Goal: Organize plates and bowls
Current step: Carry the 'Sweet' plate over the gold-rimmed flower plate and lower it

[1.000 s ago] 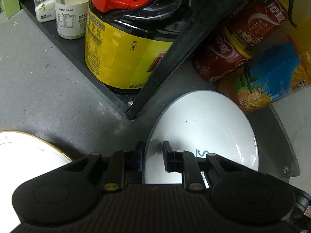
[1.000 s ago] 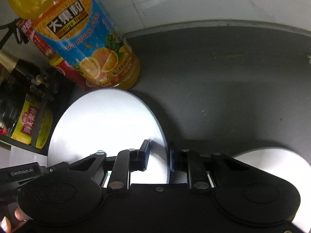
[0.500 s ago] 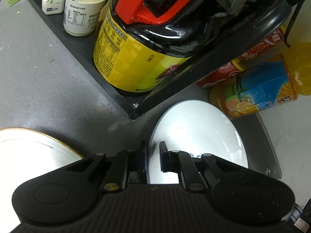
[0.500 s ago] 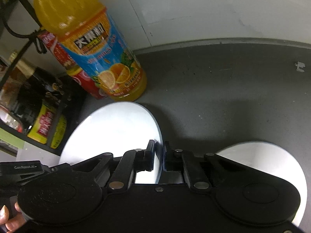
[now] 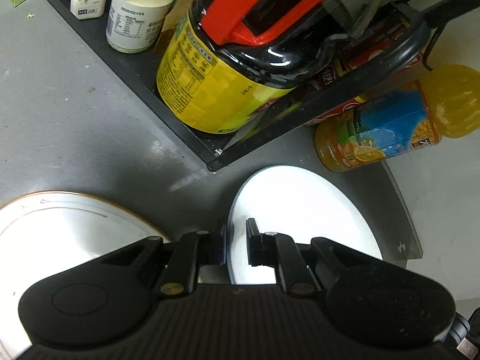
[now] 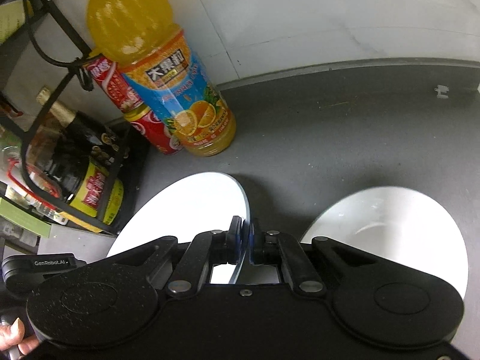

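Observation:
A plain white plate (image 5: 303,210) hangs tilted a little above the grey counter, held at two opposite rims. In the left wrist view my left gripper (image 5: 235,241) is shut on its left rim. In the right wrist view my right gripper (image 6: 247,240) is shut on the right rim of the same white plate (image 6: 192,207). A gold-rimmed white plate (image 5: 66,225) lies on the counter at the lower left of the left wrist view. Another white dish (image 6: 393,225) sits on the counter just right of my right gripper.
A black rack (image 5: 141,75) holds a yellow-labelled jug (image 5: 210,90) and a milk bottle (image 5: 135,21). An orange juice bottle (image 6: 177,90) and red cans (image 6: 156,132) stand by the white wall. The counter edge (image 5: 402,210) runs close on the right. A person's fingers (image 6: 12,333) show at the lower left.
Both grippers closed fully onto the white plate's rims. The plate rose off the counter, and both views drew back and up from the rack and the juice bottle.

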Demonstrator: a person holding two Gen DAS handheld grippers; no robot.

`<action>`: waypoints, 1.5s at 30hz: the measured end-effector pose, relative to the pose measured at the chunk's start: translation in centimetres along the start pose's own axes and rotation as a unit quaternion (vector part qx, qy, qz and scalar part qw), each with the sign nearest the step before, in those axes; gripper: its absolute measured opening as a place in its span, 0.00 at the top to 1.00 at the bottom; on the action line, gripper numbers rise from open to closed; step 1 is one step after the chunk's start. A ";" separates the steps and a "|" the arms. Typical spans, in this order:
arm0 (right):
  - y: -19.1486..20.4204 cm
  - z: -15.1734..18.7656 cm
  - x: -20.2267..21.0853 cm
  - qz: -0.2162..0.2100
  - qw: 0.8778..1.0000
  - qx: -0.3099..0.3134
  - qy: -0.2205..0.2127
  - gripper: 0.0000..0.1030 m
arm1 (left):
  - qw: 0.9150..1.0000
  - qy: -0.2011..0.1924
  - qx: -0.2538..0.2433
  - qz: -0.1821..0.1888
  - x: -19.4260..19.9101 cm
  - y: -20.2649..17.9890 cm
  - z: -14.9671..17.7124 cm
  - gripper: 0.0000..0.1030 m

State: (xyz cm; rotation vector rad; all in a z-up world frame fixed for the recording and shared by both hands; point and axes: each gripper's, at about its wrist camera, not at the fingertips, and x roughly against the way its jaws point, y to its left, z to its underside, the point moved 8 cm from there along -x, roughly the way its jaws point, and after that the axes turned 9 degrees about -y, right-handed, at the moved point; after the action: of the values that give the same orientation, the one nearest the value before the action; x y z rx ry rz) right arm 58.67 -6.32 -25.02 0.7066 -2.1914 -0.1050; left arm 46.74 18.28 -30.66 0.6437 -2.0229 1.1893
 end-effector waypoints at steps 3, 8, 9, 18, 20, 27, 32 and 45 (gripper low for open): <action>0.6 0.2 1.2 0.002 1.000 -0.004 -0.010 0.95 | 1.000 -0.002 -0.003 0.007 0.7 -0.2 -0.3 0.89; 1.7 1.2 2.8 0.006 1.000 -0.013 -0.019 0.95 | 1.000 0.000 -0.019 0.017 2.5 0.0 -0.6 0.89; 2.0 1.5 3.2 0.007 1.000 -0.014 -0.021 0.95 | 1.000 0.002 -0.022 0.019 2.9 0.1 -0.6 0.89; 4.1 4.0 5.6 0.017 0.999 -0.022 -0.024 0.95 | 0.999 0.013 -0.036 0.030 6.0 2.3 -0.7 0.89; 4.8 4.5 6.1 0.021 0.999 -0.014 -0.026 0.95 | 0.999 0.016 -0.036 0.034 6.6 2.9 -0.4 0.89; 6.8 6.3 7.4 0.029 0.999 -0.014 -0.030 0.95 | 0.998 0.028 -0.033 0.041 7.4 4.9 0.1 0.89; 8.1 7.9 7.6 0.029 0.999 -0.018 -0.030 0.95 | 0.998 0.029 -0.037 0.040 8.3 6.3 0.5 0.89; 9.9 11.8 7.2 0.033 0.999 -0.016 -0.016 0.95 | 0.998 0.036 -0.036 0.029 9.5 10.4 1.4 0.89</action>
State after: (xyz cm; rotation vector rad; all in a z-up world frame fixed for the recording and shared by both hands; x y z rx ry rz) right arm 41.90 -3.59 -25.01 0.6175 -2.2364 -0.1190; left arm 32.91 21.10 -29.44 0.5035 -2.0254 1.1515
